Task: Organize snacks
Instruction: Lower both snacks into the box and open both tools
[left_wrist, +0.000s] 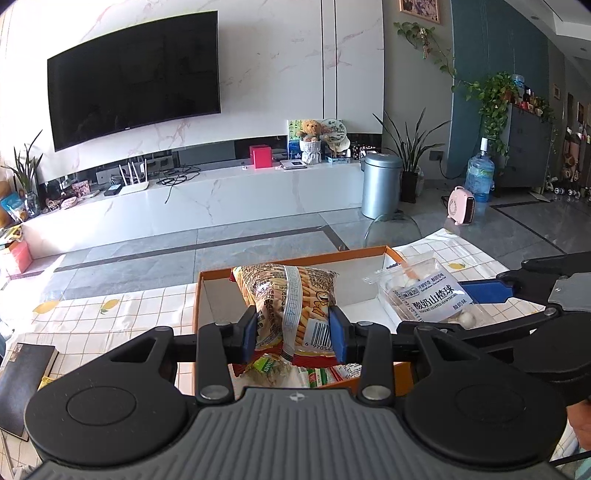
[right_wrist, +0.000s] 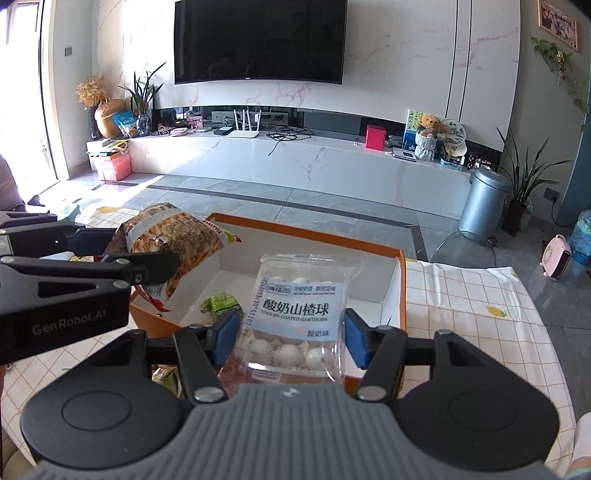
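Left claw (left_wrist: 293, 328) grips fries bag (left_wrist: 288, 299) above orange box (left_wrist: 291, 260).

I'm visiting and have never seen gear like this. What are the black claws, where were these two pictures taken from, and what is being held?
No robot here: a person holds a two-finger gripper in each hand, each with its own camera looking along its blue fingers. One picture comes from each. The left gripper is shut on a bag of stick-shaped crisps. The right gripper holds a clear yogurt-coated hawthorn ball packet. Both hang over an orange box with a white inside, which holds a green-wrapped snack and sits on a checked, lemon-print tablecloth.
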